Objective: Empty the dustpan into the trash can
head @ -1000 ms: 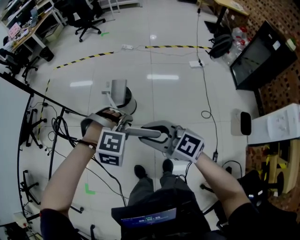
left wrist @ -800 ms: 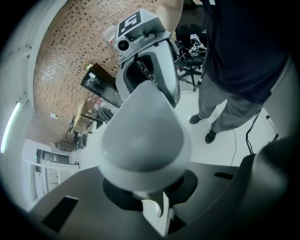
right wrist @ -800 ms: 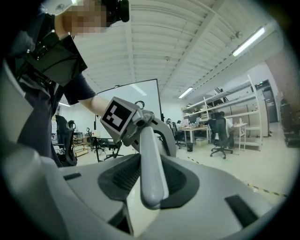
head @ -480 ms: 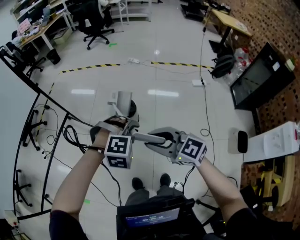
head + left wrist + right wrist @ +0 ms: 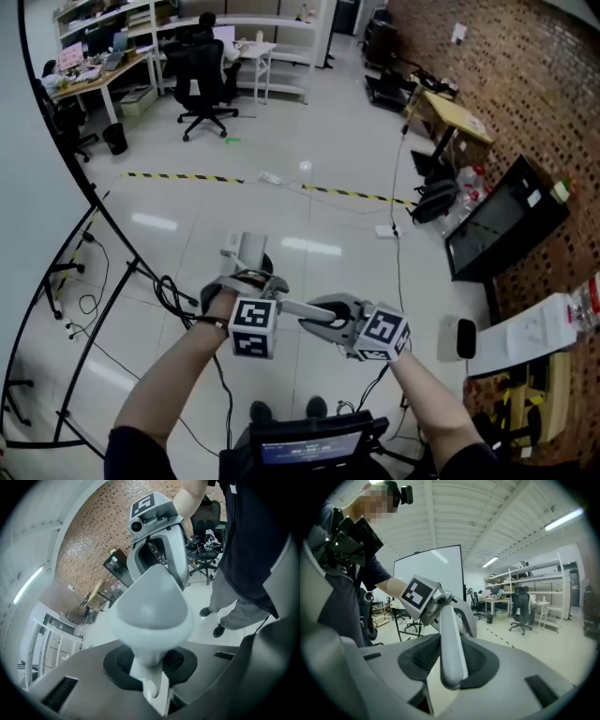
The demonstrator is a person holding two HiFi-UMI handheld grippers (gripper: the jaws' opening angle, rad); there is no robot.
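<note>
Dustpan handle (image 5: 302,307): short grey-white bar, held about level at waist height between the two tools, flaring wide toward its root. Left gripper (image 5: 151,681) is clamped on the narrow neck at that root, with a small white hooked tab showing between the pads. Right gripper (image 5: 449,667) is clamped on the rounded free end, pads pressed on both sides of the bar. Just beyond the left hand a flat grey piece stands nearly upright, probably the pan (image 5: 246,249). A dark round rim directly below it is likely the trash can (image 5: 265,266), though it is mostly hidden, so I cannot be sure. No view shows what is in the pan. Judgement: moulded plastic, light, stiff and not fragile. The surface looks smooth, and the rounded bar could roll in the pads under a one-ended grip. Best hold is the one in use, with the root grip steering the tilt and the tip grip stopping twist. Any load is loose, so tipping calls for a slow roll with the pan's mouth kept over the rim. Surroundings: glossy tiled floor (image 5: 328,216), loose cables (image 5: 169,291) by a stand on the left, striped tape line (image 5: 187,176), office chair (image 5: 202,84) at desks, brick wall (image 5: 487,56), dark screen (image 5: 506,220) on the right.
</note>
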